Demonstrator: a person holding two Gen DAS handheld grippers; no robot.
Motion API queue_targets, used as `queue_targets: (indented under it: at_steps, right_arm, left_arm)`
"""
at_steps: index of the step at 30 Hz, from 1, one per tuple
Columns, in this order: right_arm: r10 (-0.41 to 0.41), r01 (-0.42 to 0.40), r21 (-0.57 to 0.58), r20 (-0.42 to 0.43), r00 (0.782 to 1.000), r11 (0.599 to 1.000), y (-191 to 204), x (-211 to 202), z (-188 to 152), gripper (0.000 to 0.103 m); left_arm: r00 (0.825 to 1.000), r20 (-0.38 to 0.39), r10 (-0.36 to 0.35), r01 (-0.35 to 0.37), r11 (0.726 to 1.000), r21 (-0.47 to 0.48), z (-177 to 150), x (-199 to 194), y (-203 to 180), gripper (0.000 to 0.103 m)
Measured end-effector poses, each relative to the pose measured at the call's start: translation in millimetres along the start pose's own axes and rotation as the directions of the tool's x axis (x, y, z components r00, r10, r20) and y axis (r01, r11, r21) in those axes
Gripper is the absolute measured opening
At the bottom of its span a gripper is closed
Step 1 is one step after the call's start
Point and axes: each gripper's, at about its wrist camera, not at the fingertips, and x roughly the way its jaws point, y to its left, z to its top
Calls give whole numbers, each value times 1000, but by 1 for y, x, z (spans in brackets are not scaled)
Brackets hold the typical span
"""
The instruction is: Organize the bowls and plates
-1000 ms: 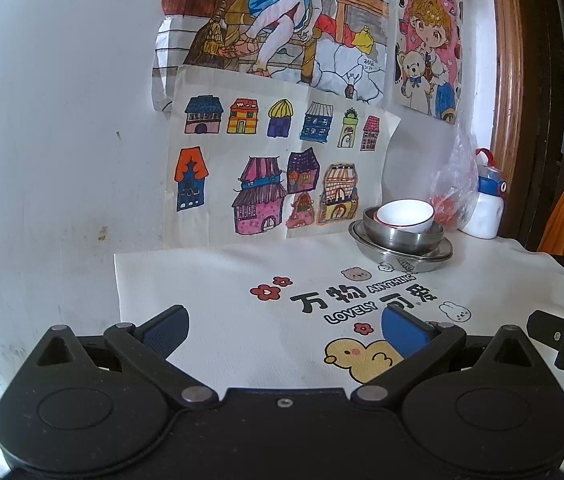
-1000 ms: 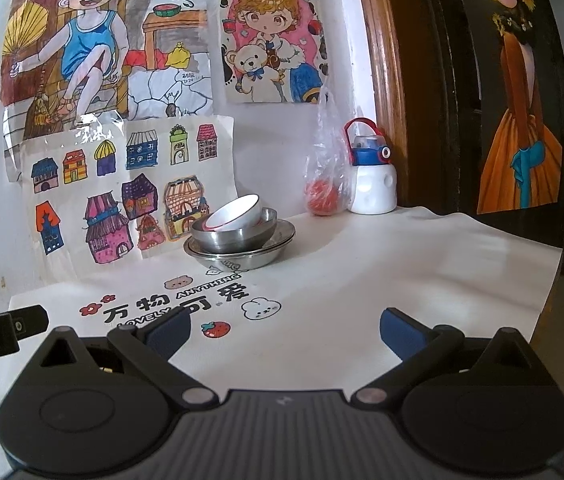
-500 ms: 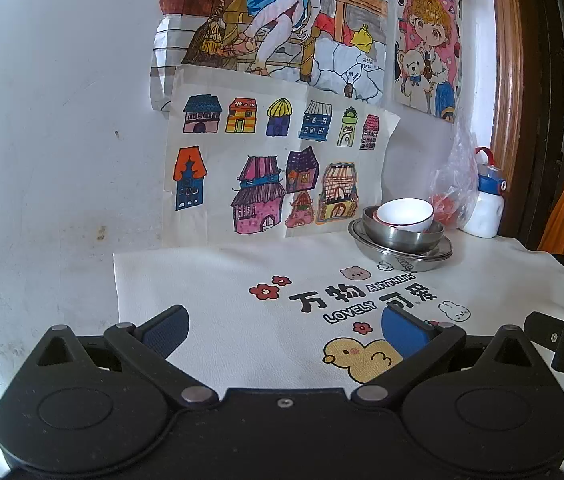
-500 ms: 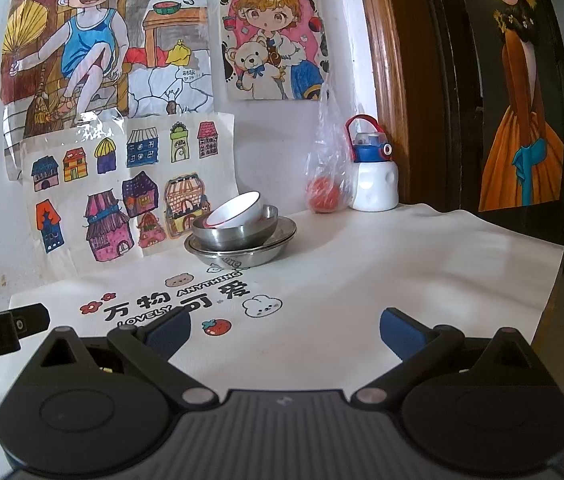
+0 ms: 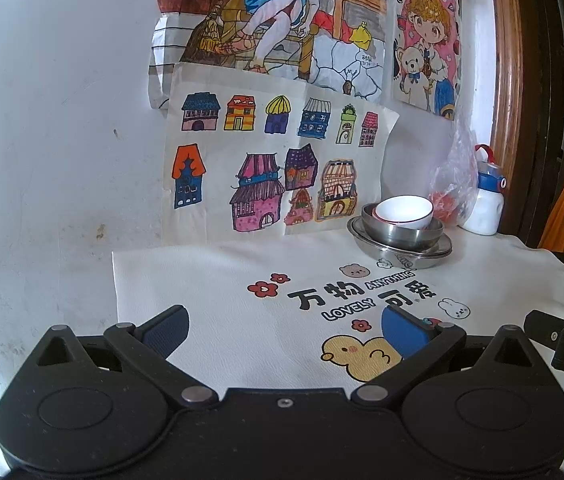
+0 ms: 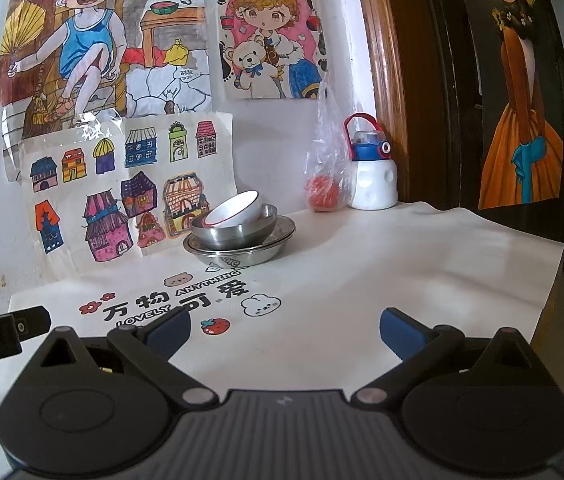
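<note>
A white bowl [image 5: 403, 212] with a red rim sits tilted inside a steel bowl [image 5: 401, 234], which rests on stacked steel plates [image 5: 399, 250] at the back of the table by the wall. The same stack shows in the right wrist view: white bowl [image 6: 236, 210], steel bowl [image 6: 234, 234], plates [image 6: 242, 250]. My left gripper [image 5: 283, 328] is open and empty, low over the tablecloth, well short of the stack. My right gripper [image 6: 285, 330] is open and empty, also near the front.
A white printed tablecloth [image 6: 361, 280] covers the table. A white and blue bottle [image 6: 373, 172] and a plastic bag [image 6: 323, 176] with red contents stand right of the stack. Drawings [image 5: 266, 160] hang on the wall behind. A wooden door frame [image 6: 389, 80] is at right.
Both grippers have drifted only slightly; the stack sits a touch lower in the views. Nothing was taken hold of or let go.
</note>
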Motion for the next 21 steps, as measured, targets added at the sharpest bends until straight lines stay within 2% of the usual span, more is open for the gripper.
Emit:
queue_targets:
  at_steps: [21]
  right_arm:
    - [2,-2,4,-3,1000,1000,-1,0,-1,103]
  left_arm:
    - [1000,-2,-3,3,1000,1,-1,1,-2,102]
